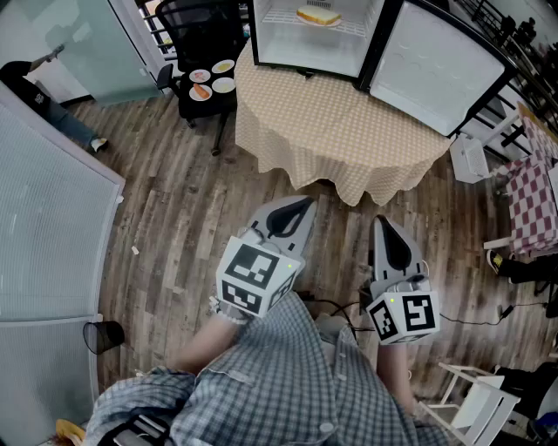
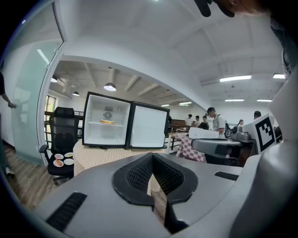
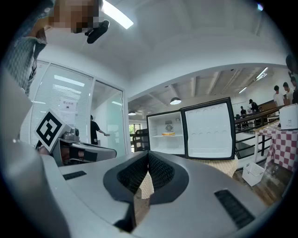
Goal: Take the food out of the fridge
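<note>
A small black fridge (image 1: 309, 35) stands on a round table with a tan checked cloth (image 1: 349, 131), and its door (image 1: 436, 65) is swung open to the right. On its upper shelf lies a flat yellow piece of food (image 1: 318, 16), which also shows in the left gripper view (image 2: 107, 122) and the right gripper view (image 3: 168, 134). My left gripper (image 1: 299, 207) and right gripper (image 1: 384, 226) hover over the wooden floor, well short of the table. Both point toward the fridge. Each pair of jaws meets at the tip with nothing between them (image 2: 151, 156) (image 3: 148, 155).
A black office chair (image 1: 205, 39) left of the table carries three small plates of food (image 1: 210, 78). A glass partition (image 1: 44, 226) runs along the left, with a waste bin (image 1: 103, 335) by it. A white crate (image 1: 471, 158) and a red-checked table (image 1: 536, 196) stand to the right.
</note>
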